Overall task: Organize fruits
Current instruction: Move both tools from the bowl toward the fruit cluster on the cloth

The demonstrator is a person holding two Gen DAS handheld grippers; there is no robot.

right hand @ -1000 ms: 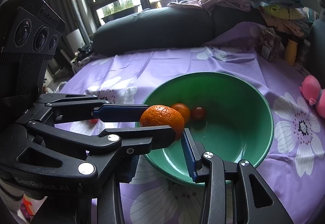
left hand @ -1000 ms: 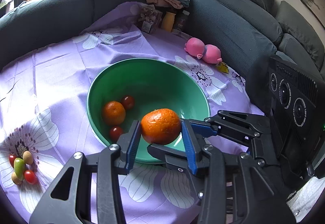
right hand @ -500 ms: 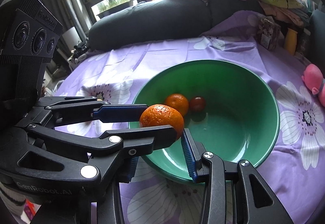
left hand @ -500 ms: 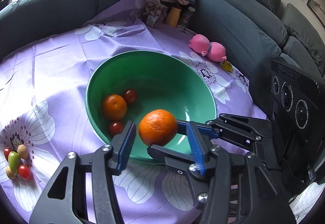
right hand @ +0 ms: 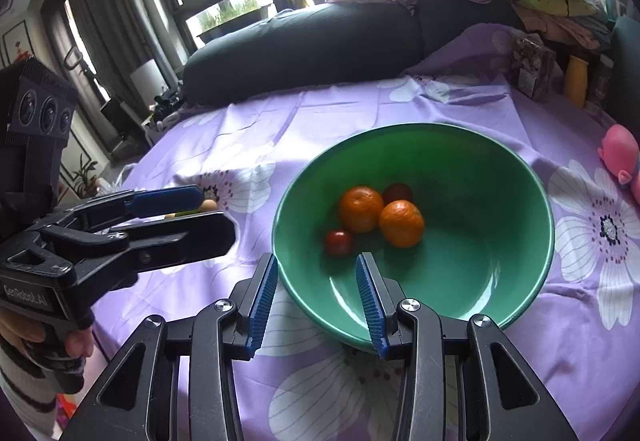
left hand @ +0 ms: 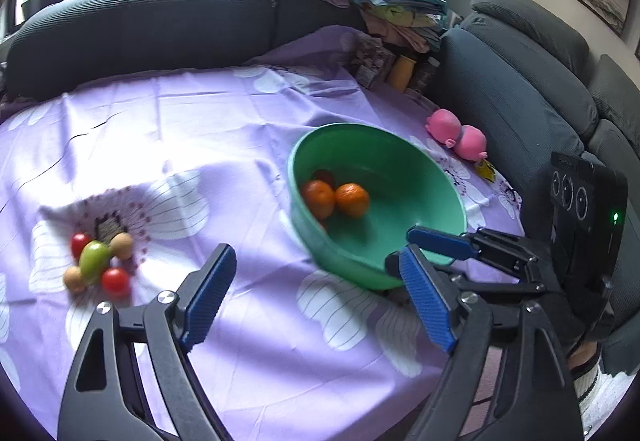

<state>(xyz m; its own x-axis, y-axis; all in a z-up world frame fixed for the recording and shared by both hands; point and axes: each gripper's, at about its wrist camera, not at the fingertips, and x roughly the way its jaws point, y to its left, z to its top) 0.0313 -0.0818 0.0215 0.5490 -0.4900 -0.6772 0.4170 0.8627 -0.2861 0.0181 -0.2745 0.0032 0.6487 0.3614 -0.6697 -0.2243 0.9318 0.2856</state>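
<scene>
A green bowl (left hand: 420, 177) (right hand: 500, 177) sits on the purple flowered cloth. It holds two oranges (right hand: 401, 223) (right hand: 361, 209) and two small red tomatoes (right hand: 338, 242). My left gripper (left hand: 316, 301) is open and empty, over the cloth in front of the bowl; it also shows in the right wrist view (right hand: 200, 209). My right gripper (right hand: 316, 301) is open and empty at the bowl's near rim; it also shows in the left wrist view (left hand: 424, 245). A cluster of small fruits (left hand: 96, 261), red, green and tan, lies on the cloth at the left.
A pink pig toy (left hand: 456, 133) lies right of the bowl. A packet and bottles (left hand: 384, 65) stand at the back. Dark sofas (left hand: 140, 25) with piled clothes ring the table. The table's edge runs close to my grippers.
My left gripper opened and let the orange drop into the bowl beside the other orange, then pulled back and swung left. The right gripper stayed near the bowl's rim.
</scene>
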